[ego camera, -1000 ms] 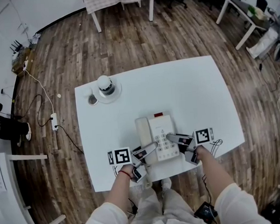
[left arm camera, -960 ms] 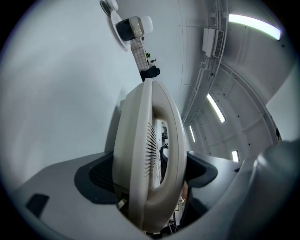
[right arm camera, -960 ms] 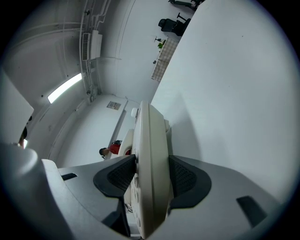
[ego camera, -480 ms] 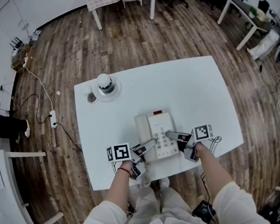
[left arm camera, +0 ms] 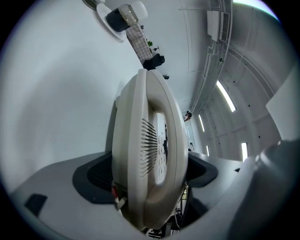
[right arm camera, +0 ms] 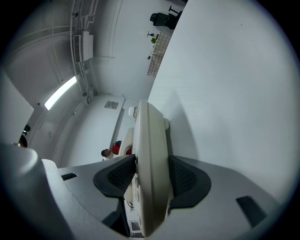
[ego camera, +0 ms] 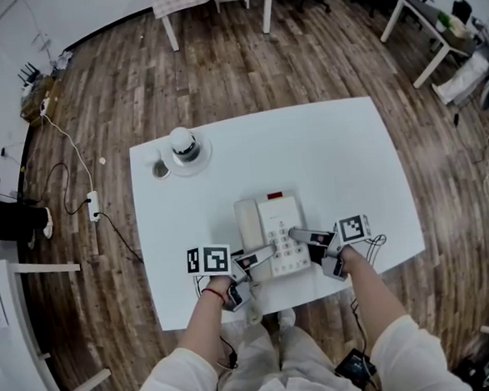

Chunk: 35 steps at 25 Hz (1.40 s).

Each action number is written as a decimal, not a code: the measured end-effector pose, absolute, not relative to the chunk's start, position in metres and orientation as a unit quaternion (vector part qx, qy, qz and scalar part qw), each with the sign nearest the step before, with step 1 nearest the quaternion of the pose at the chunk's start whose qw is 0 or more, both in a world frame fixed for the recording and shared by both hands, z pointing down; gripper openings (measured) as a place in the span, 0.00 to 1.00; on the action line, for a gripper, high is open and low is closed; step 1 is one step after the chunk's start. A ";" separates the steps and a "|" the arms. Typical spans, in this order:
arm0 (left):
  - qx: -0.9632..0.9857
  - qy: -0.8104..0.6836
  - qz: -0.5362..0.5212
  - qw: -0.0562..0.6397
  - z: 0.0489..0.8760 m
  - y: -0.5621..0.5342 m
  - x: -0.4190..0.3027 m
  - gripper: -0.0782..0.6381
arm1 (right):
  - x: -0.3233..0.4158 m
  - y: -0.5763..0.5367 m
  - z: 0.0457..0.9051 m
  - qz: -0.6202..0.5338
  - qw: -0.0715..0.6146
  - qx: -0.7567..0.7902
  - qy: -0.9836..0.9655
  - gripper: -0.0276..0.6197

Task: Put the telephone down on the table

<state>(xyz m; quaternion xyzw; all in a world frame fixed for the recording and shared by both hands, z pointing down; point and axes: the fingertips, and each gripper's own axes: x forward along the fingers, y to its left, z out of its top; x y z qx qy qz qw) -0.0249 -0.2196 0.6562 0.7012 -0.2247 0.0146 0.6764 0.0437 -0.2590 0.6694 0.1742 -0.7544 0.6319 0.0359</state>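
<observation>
I hold a cream telephone [ego camera: 274, 230], handset [ego camera: 248, 224] left of its keypad [ego camera: 287, 248], near the white surface's [ego camera: 334, 159] front edge. Left fingers [ego camera: 260, 254] clamp its handset side. Right fingers [ego camera: 307, 236] clamp its keypad side.

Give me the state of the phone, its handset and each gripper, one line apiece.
telephone: face up over the table's near edge, clamped from both sides; whether it touches the table is unclear.
handset: seated in its cradle.
left gripper: shut on the telephone's handset side.
right gripper: shut on the telephone's keypad side.
</observation>
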 end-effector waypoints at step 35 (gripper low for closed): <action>0.681 -0.229 -0.016 0.695 0.655 -0.226 -0.028 0.69 | 0.047 -0.151 0.681 0.726 -0.217 0.336 -0.559 0.39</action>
